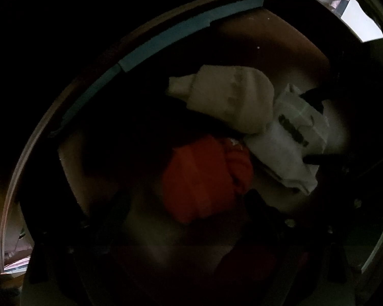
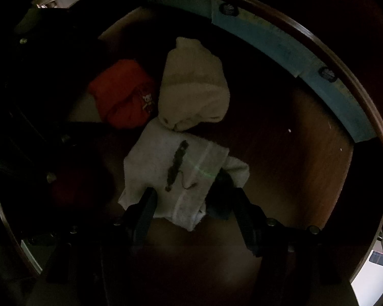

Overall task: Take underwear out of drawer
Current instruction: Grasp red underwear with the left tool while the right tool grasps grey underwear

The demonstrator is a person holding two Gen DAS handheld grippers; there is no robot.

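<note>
Underwear lies in the wooden drawer (image 2: 306,132): a white piece (image 2: 176,168), a cream piece (image 2: 194,86), a red piece (image 2: 122,94). The right gripper (image 2: 191,204) clamps the white piece's near edge; the left gripper (image 1: 189,219) hangs spread over the red piece, gripping nothing.

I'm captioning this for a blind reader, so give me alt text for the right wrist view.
The right tool, pointing down into a dim wooden drawer, straddles a folded white garment with dark lettering, its fingers at the cloth's near edges. Beyond lie a beige piece and a red piece.
</note>
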